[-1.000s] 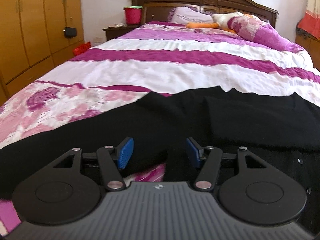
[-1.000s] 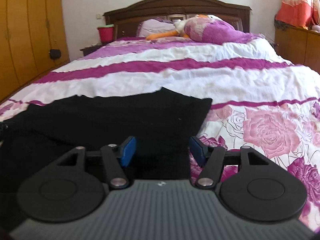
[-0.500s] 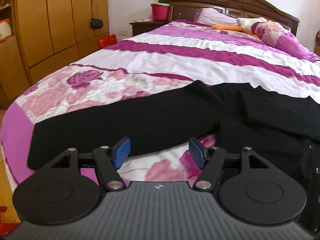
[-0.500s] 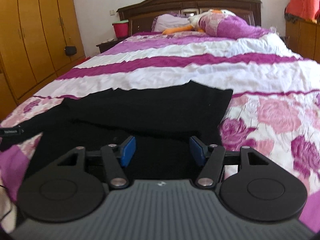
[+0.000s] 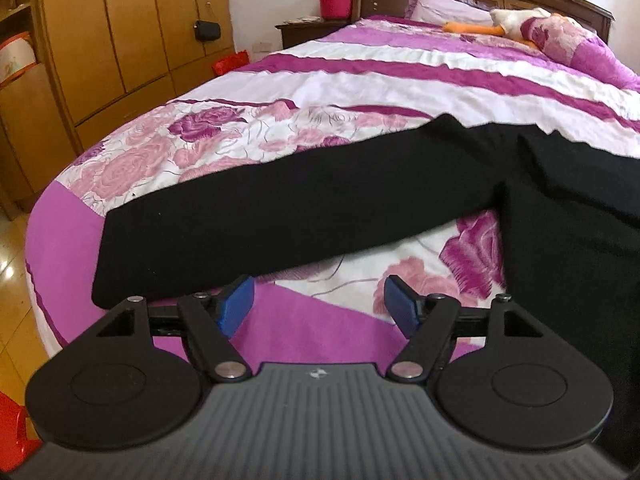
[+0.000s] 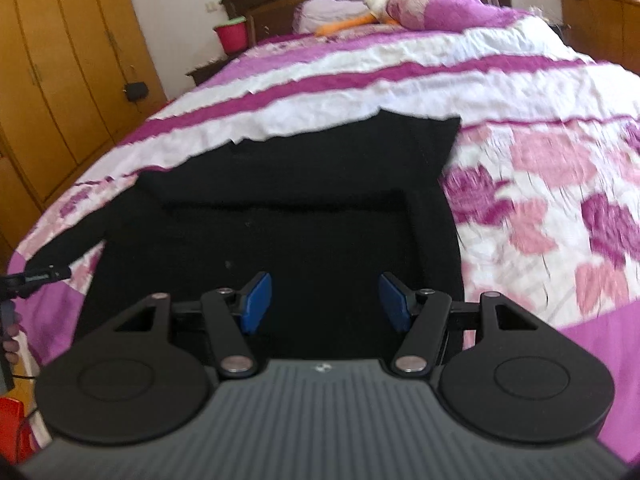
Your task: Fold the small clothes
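black garment [image 5: 304, 208] spread flat across the foot of the bed, on a pink and purple floral bedspread [image 5: 304, 92]; one long sleeve [image 5: 168, 256] stretched out toward the bed's left edge, body [image 6: 288, 216] lying to the right. left gripper [image 5: 317, 309] hovering just short of the sleeve's near hem, blue pads apart, having just been widening, only bedspread between them. right gripper [image 6: 325, 301] over the garment's body, pads parted, gripping nothing. wooden wardrobe [image 5: 104, 40] and red bucket [image 5: 335, 0] beyond.
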`<action>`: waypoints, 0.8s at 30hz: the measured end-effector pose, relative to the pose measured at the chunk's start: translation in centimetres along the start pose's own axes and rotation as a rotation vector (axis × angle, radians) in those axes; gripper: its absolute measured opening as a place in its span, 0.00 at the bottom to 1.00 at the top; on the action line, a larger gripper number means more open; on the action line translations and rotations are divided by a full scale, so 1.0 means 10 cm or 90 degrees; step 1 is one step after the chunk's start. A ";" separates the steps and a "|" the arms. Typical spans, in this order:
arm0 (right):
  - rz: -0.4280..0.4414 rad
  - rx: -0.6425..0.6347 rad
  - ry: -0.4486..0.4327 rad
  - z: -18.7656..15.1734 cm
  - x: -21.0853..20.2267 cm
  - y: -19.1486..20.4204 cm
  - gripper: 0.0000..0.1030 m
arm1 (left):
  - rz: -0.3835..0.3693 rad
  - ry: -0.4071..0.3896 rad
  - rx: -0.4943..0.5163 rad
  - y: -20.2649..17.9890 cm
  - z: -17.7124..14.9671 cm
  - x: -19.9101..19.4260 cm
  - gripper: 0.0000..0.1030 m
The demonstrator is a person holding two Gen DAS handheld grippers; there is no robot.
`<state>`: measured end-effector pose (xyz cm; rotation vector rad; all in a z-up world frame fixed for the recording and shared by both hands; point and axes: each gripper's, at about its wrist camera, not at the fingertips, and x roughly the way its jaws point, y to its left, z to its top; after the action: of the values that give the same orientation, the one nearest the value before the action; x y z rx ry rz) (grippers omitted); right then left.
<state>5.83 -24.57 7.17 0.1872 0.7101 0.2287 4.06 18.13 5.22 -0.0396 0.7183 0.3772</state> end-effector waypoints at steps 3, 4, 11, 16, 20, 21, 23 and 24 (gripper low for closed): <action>-0.009 0.022 0.017 -0.09 0.06 -0.02 0.60 | 0.005 -0.003 0.014 0.02 -0.04 0.02 0.74; -0.008 0.028 0.020 -0.12 0.07 -0.02 0.60 | 0.009 -0.005 0.013 0.04 -0.06 0.03 0.74; 0.000 0.039 0.025 -0.20 0.09 0.01 0.60 | 0.052 -0.012 0.003 0.16 -0.07 0.18 0.75; -0.002 0.042 0.026 -0.21 0.13 0.02 0.60 | 0.088 -0.020 0.034 0.17 -0.04 0.31 0.78; 0.002 0.043 0.022 -0.21 0.12 0.02 0.60 | 0.104 -0.025 0.019 0.21 0.02 0.42 0.79; 0.001 0.042 0.021 -0.21 0.12 0.02 0.60 | 0.109 -0.029 0.022 0.21 0.03 0.45 0.79; 0.002 0.044 0.018 -0.21 0.12 0.02 0.60 | 0.119 -0.035 0.034 0.19 0.05 0.49 0.79; 0.003 0.046 0.016 -0.21 0.12 0.01 0.60 | 0.120 -0.037 0.041 0.19 0.06 0.51 0.79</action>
<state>5.27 -23.92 4.92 0.2550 0.7439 0.2100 7.31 21.60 2.55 0.0999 0.6781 0.5336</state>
